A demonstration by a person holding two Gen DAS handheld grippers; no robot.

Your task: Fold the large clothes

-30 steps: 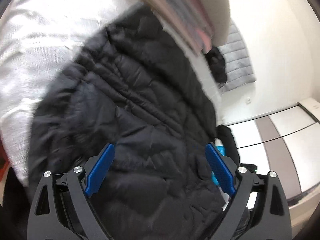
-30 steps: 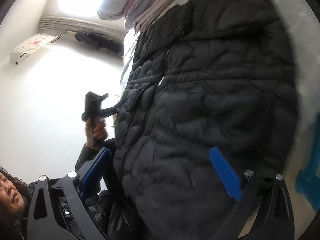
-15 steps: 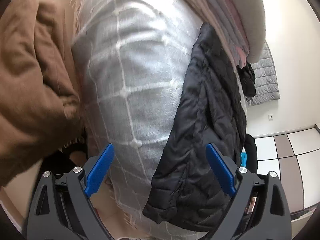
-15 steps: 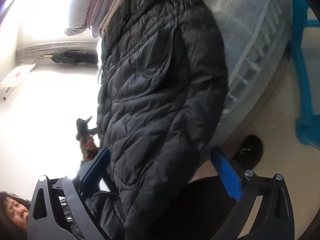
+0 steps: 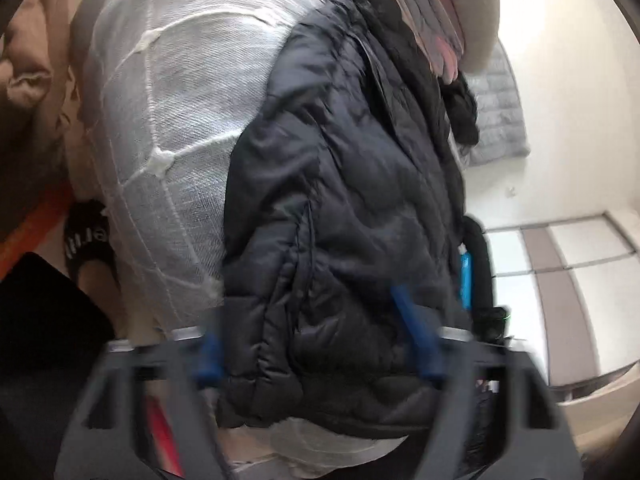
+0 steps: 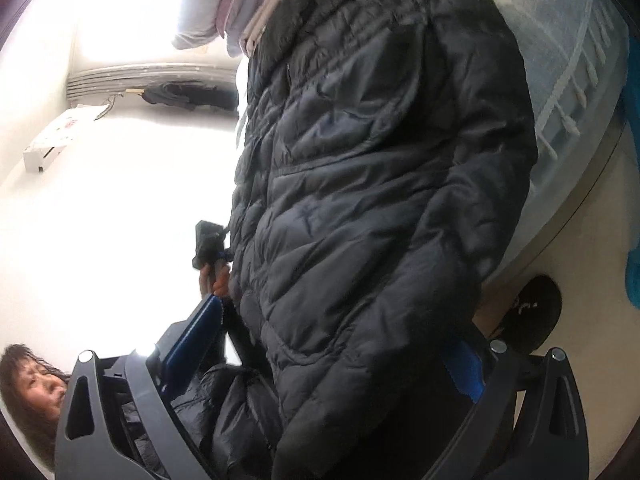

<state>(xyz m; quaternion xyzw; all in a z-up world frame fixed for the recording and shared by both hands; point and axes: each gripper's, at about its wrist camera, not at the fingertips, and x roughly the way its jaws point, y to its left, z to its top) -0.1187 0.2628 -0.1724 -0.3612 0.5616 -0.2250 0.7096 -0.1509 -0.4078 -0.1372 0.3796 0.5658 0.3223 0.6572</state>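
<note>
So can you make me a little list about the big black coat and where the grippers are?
garment: black puffer jacket, lying on the bed
bed cover: white quilted blanket
left gripper: open, jacket hem between its blue fingers, blurred
right gripper: open, jacket's edge between its fingers
at the far end: stack of folded bedding
floor: black slipper beside the bed
</note>
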